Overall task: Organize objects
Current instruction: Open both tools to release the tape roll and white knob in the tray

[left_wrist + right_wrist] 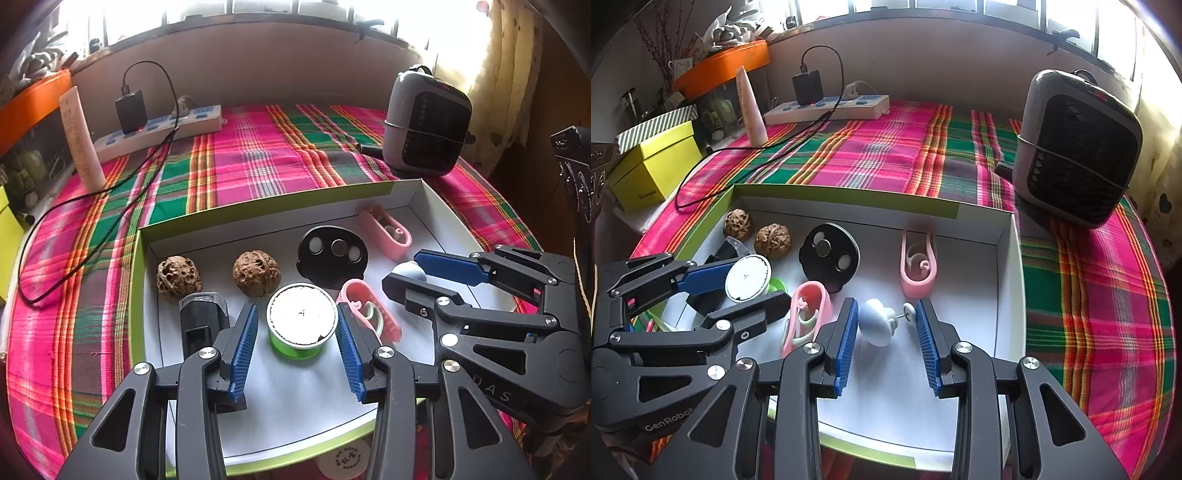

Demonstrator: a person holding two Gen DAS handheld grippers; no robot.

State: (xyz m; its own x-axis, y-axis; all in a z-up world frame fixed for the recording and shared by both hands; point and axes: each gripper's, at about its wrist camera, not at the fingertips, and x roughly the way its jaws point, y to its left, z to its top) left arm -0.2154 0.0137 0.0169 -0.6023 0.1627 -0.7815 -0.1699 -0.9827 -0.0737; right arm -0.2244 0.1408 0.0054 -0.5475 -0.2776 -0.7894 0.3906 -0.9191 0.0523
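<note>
Left gripper (297, 328) partly open, straddling the green spool (301, 321); blue pads (245, 347) stand clear of its white top on both sides, no grip. Right gripper (886, 325) also partly open, around the pale blue knob (875, 321) with its thin pin; a gap shows at each pad (847, 339), nothing held. Both items rest on the floor of the white tray (417, 192), green-edged, on the plaid cloth (258, 155). Count inside the tray: two walnuts (180, 274) (256, 271) side by side near the far left corner; three pink clips, one toward the far right wall (918, 264), one just beside the left gripper's right finger (369, 310), one farther back in the left view (386, 232); one black disc (332, 254) with three round insets; one black capped block (201, 317) touching the left gripper's outer finger. Open floor lies along the near edge and the right side of the tray. Beyond the tray: heater (1078, 147), power strip (827, 107).
</note>
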